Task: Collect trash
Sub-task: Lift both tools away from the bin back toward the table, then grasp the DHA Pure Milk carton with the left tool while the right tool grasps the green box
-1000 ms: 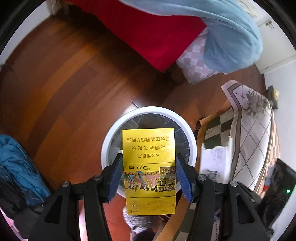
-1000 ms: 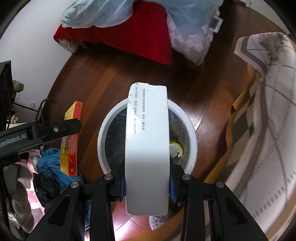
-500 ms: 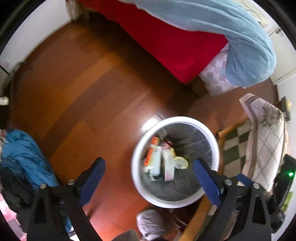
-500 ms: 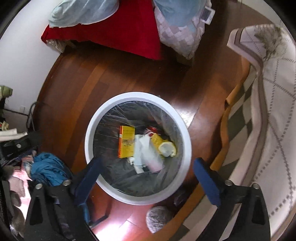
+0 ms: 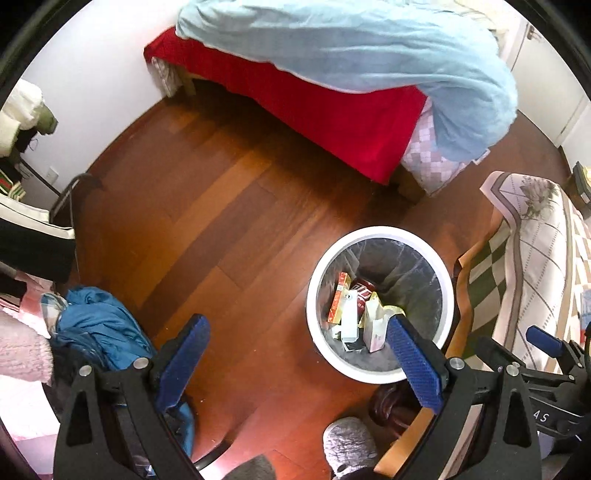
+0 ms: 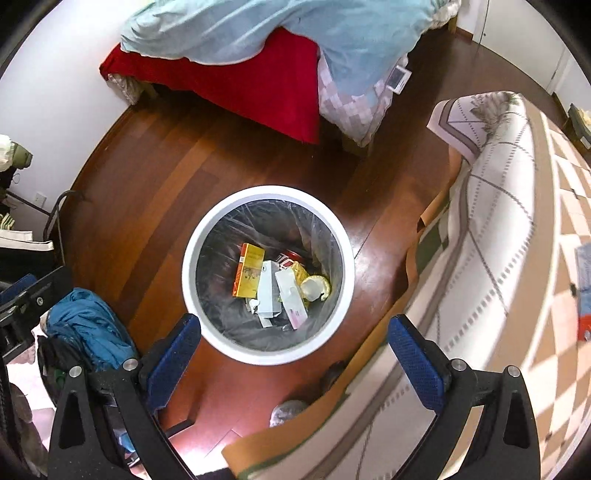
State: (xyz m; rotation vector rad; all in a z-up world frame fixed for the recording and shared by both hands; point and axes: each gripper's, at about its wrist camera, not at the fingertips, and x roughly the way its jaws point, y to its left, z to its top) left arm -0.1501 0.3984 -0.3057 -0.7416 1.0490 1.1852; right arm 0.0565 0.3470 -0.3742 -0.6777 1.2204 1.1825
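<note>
A round white trash bin with a clear liner stands on the wooden floor, also in the left wrist view. Inside lie a yellow box, white boxes, a red can and crumpled wrappers. My right gripper hangs open above the bin's near rim, nothing between its fingers. My left gripper is open too, above the floor just left of the bin, its right finger overlapping the bin's edge. The right gripper's finger shows at the left view's right side.
A bed with a red sheet and light blue duvet lies at the back. A table with a checked cloth stands right of the bin. Blue clothing is piled at the left. A grey slipper sits near the bin.
Both grippers opened and dropped their boxes into the bin: the yellow one from the left, the white one from the right. Both then rose and pulled back, the left drifting leftwards.
</note>
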